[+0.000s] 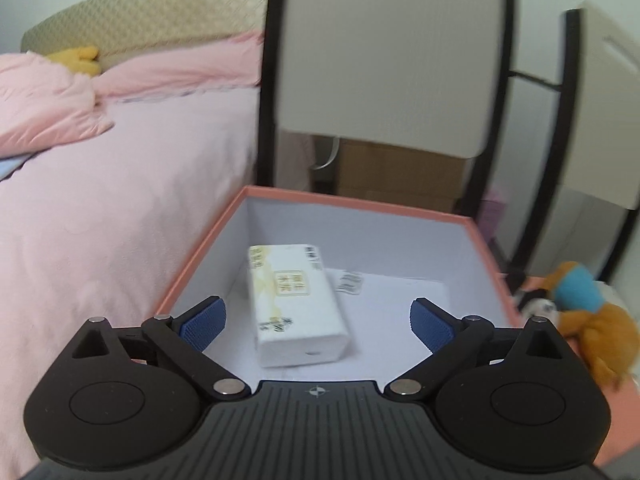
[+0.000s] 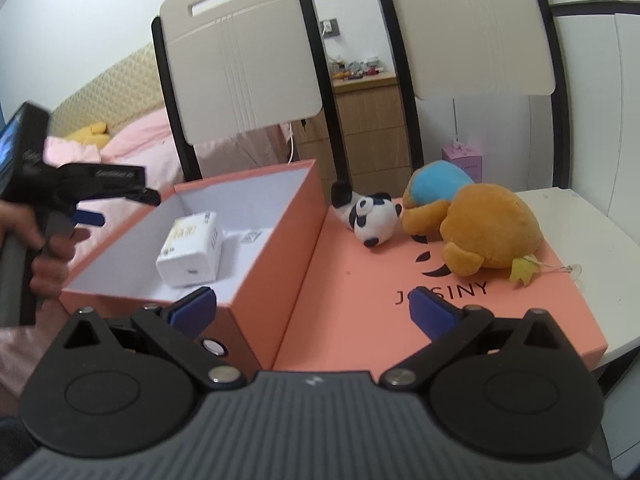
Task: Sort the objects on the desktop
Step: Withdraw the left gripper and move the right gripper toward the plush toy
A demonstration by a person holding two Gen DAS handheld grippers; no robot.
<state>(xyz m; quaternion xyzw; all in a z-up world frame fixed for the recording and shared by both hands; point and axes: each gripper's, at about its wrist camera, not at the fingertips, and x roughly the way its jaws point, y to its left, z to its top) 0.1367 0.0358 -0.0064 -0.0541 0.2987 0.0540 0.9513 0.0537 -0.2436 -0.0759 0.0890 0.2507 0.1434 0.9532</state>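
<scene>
A white tissue pack (image 1: 298, 304) (image 2: 191, 248) lies on the floor of the open pink box (image 1: 200, 246) (image 2: 276, 240). My left gripper (image 1: 318, 320) hangs open above the box's near side, with nothing between its blue pads (image 1: 204, 322); the right wrist view shows it in a hand at the box's left edge (image 2: 120, 206). My right gripper (image 2: 312, 314) is open and empty, low over the box's front corner and the pink lid (image 2: 360, 300). On the lid lie a panda plush (image 2: 370, 216) and an orange plush (image 2: 480, 228) (image 1: 592, 320) with a blue cap.
The box and lid rest on a white table (image 2: 600, 248). Two white chair backs (image 2: 240, 68) (image 2: 472, 28) stand behind it. A pink bed (image 1: 120, 200) runs along the left. A wooden cabinet (image 2: 372, 120) and a small purple box (image 2: 464, 156) sit farther back.
</scene>
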